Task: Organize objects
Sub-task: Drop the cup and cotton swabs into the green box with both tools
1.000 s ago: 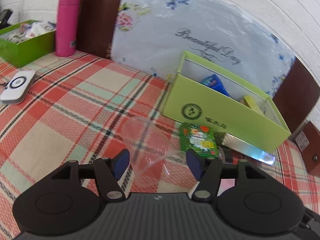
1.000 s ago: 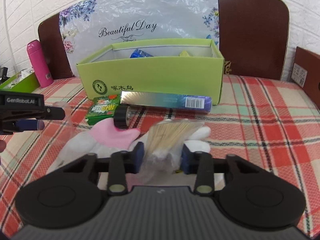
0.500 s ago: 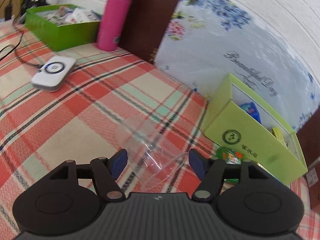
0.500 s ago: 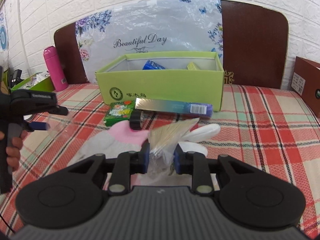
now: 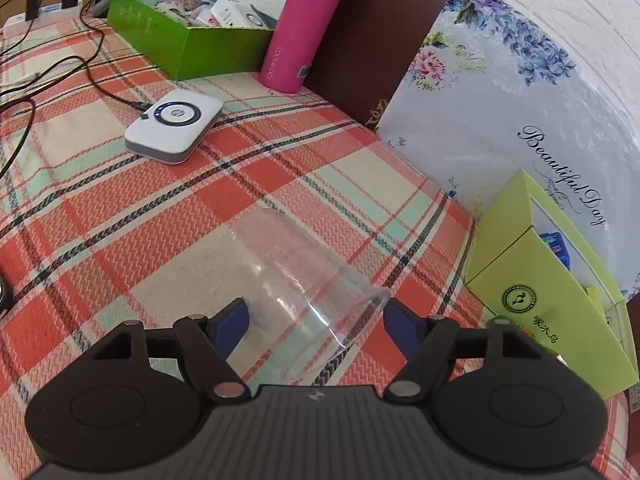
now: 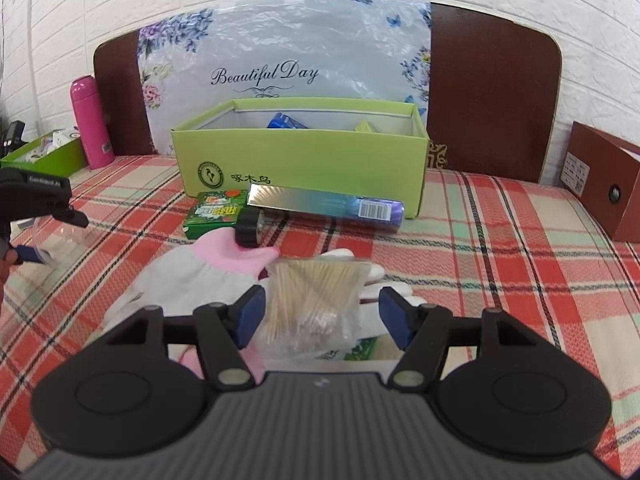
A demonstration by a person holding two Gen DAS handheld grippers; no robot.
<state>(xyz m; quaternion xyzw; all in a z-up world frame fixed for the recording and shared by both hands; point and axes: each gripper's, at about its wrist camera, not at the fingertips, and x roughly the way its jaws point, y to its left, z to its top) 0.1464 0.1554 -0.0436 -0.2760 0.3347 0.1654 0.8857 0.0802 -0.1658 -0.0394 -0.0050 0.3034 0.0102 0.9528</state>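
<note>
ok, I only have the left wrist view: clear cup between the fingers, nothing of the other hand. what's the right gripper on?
Observer: The right gripper has its jaws opening around a bag of toothpicks; neither pad touches it.
Operator: bag on the cloth?
Observer: No, it lies on a white and pink glove.
Operator: anything in front of the big green box?
Observer: A long shiny carton lies along its front wall, with a black flashlight just in front of that.
</note>
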